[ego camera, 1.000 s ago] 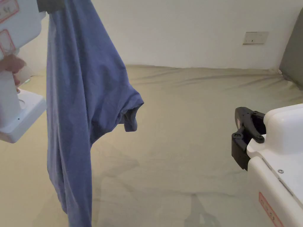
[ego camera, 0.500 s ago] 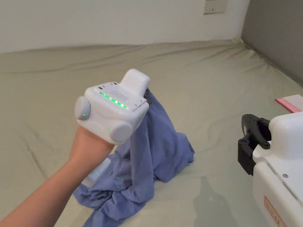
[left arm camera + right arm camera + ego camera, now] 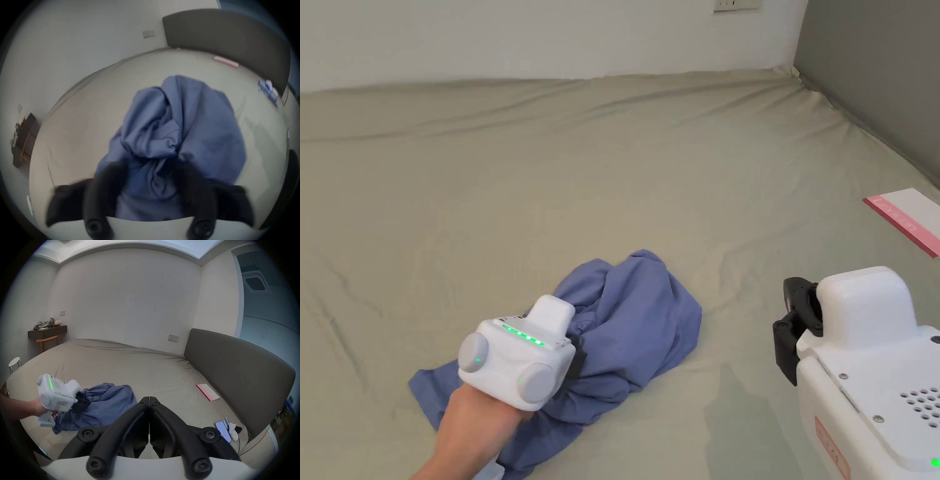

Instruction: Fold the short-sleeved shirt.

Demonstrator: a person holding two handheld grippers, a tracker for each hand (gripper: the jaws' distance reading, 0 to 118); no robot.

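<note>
head view: we see blue shirt crumpled in soft heap on wrinkled olive bed; left gripper jaws hidden behind white housing, pressed into cloth. right gripper cut off, black tip only.

left gripper view: blurred; we find jaws spread, fabric bunched between them, grasp unclear, we cannot tell.

right gripper view: right gripper clenched, jaws meeting, holding nothing. pink-edged card flat near grey padded headboard.

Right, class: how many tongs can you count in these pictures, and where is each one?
2. The left tongs sit low on the crumpled blue shirt. The right tongs hover shut above the bed, to the right of the shirt.
</note>
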